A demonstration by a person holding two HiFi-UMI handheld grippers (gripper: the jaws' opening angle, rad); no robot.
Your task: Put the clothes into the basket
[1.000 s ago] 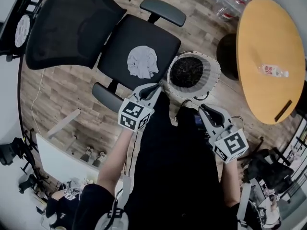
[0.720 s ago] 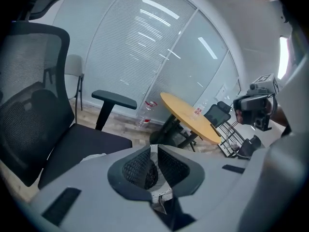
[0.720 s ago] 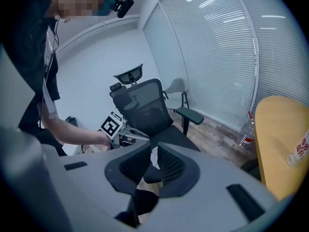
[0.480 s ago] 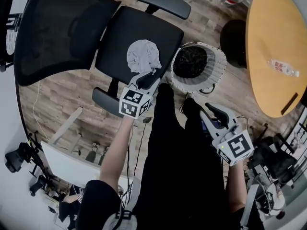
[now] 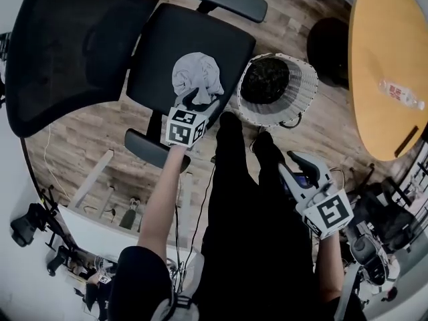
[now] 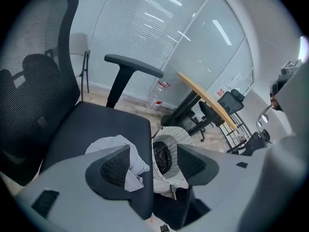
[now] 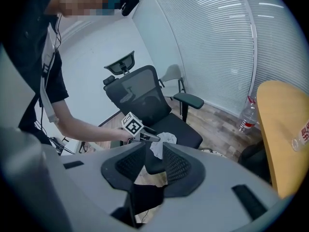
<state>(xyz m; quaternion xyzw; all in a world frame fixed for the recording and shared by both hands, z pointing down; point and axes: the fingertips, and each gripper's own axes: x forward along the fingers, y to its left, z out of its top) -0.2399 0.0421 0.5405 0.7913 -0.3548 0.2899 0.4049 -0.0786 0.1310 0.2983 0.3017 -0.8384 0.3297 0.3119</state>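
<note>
Cloth (image 5: 196, 72), pale grey and crumpled, lies on the chair seat (image 5: 200, 32), not yet in the basket (image 5: 305, 93).

Nearest me, at 5 o'clock, my right claw (image 5: 299, 162) hangs low over my leg (image 5: 267, 199). Its jaws are opening with nothing between them. I judge it is parked there, clear of the other arm's path.

My left claw (image 5: 203, 101) reaches out to 12 o'clock and tilts down, tips at the cloth's near edge. Its jaws are opening too. The cloth's edge shows beside one pad, but neither pad presses on it, so nothing is grasped. The spread looks meant for taking a fold.

The basket is white mesh with something dark inside. It stands on the floor (image 5: 87, 132) at the cloth's 3 o'clock, just beside the seat, which makes for an easy carry.

The floor is wood plank. Farther off, at 2 o'clock, a round yellow counter (image 5: 384, 45) bears a bottle (image 5: 400, 93). Blinds (image 6: 145, 23) close the room beyond.
</note>
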